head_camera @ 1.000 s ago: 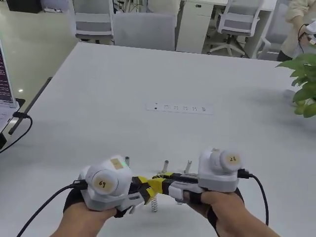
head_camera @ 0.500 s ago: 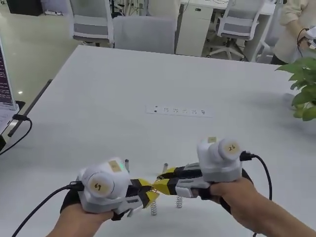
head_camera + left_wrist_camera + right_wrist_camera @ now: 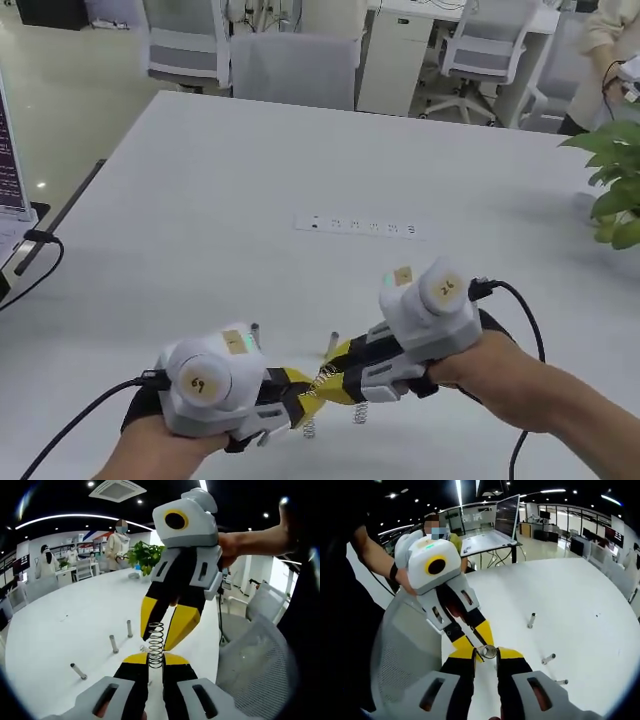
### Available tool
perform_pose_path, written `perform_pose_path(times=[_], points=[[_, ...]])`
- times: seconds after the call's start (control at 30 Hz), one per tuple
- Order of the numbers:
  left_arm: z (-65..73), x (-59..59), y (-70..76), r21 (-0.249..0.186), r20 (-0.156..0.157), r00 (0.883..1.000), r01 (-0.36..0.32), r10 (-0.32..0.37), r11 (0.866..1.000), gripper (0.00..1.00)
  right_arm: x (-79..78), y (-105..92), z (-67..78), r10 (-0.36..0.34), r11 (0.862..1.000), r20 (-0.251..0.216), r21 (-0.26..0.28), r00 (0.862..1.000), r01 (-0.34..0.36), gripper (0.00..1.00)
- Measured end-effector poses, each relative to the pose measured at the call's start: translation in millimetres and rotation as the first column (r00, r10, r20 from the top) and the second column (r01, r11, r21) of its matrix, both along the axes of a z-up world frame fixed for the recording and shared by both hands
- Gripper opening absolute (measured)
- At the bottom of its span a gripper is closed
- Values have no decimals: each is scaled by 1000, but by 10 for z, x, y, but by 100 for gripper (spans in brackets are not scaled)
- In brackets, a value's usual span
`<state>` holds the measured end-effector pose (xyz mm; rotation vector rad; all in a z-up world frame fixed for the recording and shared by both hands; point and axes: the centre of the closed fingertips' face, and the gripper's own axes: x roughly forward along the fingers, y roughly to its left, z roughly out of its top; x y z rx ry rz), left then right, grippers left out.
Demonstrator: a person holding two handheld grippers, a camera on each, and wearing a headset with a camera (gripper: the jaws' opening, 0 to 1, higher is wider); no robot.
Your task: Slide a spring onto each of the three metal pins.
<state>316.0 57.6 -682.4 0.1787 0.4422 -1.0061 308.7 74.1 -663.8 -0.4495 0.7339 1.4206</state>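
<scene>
A metal spring (image 3: 156,642) hangs above the white table (image 3: 200,230) between both grippers. My left gripper (image 3: 155,659) is shut on its lower end. My right gripper (image 3: 487,653) comes from the opposite side and its yellow tips press on the spring's other end (image 3: 489,651). In the head view the spring (image 3: 325,378) bridges the two sets of yellow tips. Three short metal pins (image 3: 129,628) (image 3: 114,643) (image 3: 77,670) stand bare on the table beyond the grippers. Two more springs (image 3: 308,428) (image 3: 360,412) rest on the table under the grippers.
A socket strip (image 3: 362,224) is set flush in the table's middle. A green plant (image 3: 612,190) stands at the right edge, a dark cable (image 3: 40,262) at the left. Office chairs (image 3: 290,65) line the far edge.
My right gripper has risen and tilted, so it now points down and left at the left gripper's tips. The left gripper has stayed nearly in place with the spring.
</scene>
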Motion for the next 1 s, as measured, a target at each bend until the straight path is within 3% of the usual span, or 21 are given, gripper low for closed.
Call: perform_pose_path(times=[0.3, 0.6, 1.0], points=[[18, -25, -15, -9, 7, 1000, 13, -13, 1000, 1, -38, 3, 9, 91, 995, 1, -44, 996, -91, 12], [50, -61, -70, -25, 18, 999, 36, -36, 999, 1, -91, -30, 1, 184, 978, 9, -105, 983, -182, 10], [79, -76, -149, -25, 28, 998, 65, -64, 998, 1, -141, -80, -12, 289, 940, 17, -192, 957, -280, 9]])
